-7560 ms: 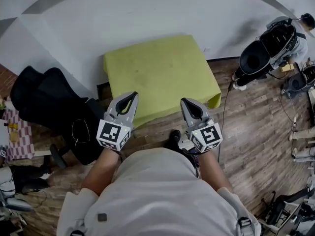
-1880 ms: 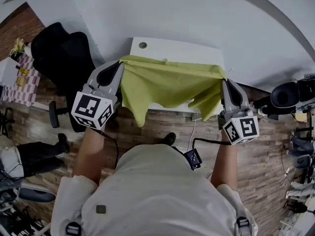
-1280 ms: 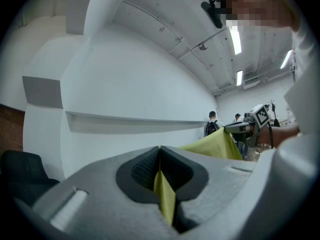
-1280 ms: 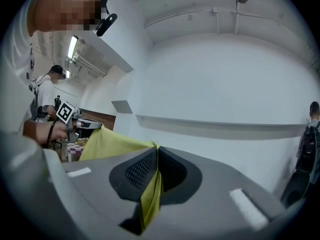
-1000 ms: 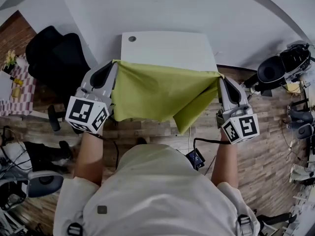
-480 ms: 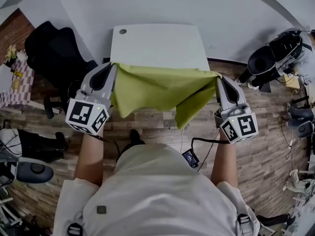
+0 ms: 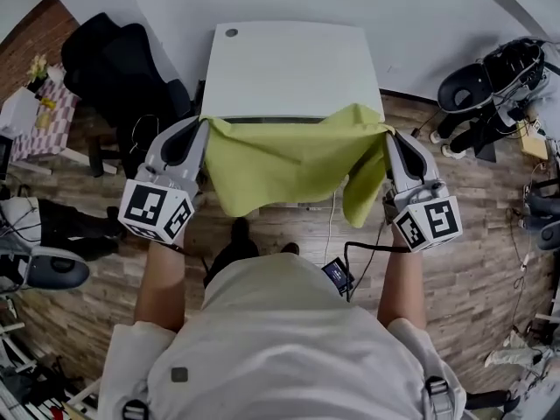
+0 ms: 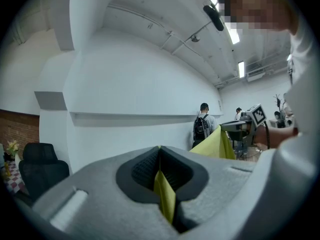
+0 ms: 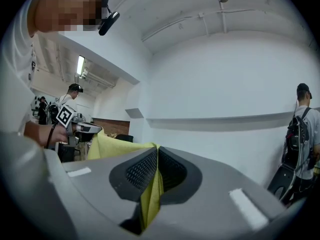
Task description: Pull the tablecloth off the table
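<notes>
The yellow-green tablecloth [image 7: 280,160] hangs stretched between my two grippers, in front of the near edge of the bare white table [image 7: 293,64]. My left gripper [image 7: 203,122] is shut on the cloth's left corner. My right gripper [image 7: 386,132] is shut on its right corner, from which a fold droops down. A thin strip of cloth [image 8: 163,194] shows pinched between the jaws in the left gripper view. In the right gripper view the cloth [image 9: 150,194] is likewise clamped between the jaws, with the left gripper [image 9: 75,124] seen far off.
A black office chair [image 7: 118,55] stands left of the table. Black machines [image 7: 477,81] sit on the wood floor at right. A cable with a small device [image 7: 337,274] hangs by my right arm. A person with a backpack [image 8: 202,126] stands by the far wall.
The cloth has come off the tabletop and hangs free between the grippers. The view has shifted so that the whole bare table shows beyond the cloth.
</notes>
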A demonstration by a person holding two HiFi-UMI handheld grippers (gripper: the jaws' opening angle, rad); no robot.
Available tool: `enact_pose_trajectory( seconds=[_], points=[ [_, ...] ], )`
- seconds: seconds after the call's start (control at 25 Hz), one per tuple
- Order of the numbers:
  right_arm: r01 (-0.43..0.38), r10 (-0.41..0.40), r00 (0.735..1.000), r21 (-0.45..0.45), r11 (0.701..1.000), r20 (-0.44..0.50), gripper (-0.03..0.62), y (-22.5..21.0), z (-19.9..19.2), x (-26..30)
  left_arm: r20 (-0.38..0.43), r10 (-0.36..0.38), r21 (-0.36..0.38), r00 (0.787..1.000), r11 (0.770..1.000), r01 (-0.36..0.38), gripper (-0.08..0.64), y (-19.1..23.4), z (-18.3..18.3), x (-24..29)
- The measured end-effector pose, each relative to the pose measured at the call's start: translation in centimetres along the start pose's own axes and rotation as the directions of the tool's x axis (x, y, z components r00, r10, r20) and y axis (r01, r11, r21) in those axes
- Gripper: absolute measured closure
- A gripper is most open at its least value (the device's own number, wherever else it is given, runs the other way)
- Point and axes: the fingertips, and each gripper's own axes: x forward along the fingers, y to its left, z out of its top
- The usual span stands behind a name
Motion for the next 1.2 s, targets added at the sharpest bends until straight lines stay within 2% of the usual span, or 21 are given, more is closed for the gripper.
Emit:
enact_pose_trajectory(
  seconds=[0.2, 0.4, 0.76, 1.2],
  points=[
    [0.014, -0.014, 1.0, -0.012, 1.0, 0.004, 0.575, 2.5, 0.5, -2.1, 0.015, -0.023, 0.018, 1.0, 1.0, 0.023, 0.557, -0.4, 0.1, -1.9],
    [0.051, -0.051, 0.999, -0.016, 0.999, 0.005, 0.574, 5.8, 1.2, -1.9, 0.027, -0.06, 0.004, 0.998, 0.998, 0.06, 0.557, 1.8, 0.2, -4.4],
    [0.092, -0.092, 0.996, -0.029, 0.995, -0.003, 0.574, 15.8, 2.0, -1.8, 0.064, -0.118, -0.032, 0.991, 0.992, 0.12, 0.556, 6.5, 0.0, -11.9],
    [0.135, -0.135, 0.991, -0.025, 0.991, -0.019, 0.574, 27.7, 1.3, -2.7, 0.076, -0.197, -0.041, 0.978, 0.979, 0.2, 0.556, 9.2, -1.2, -21.0]
  ],
)
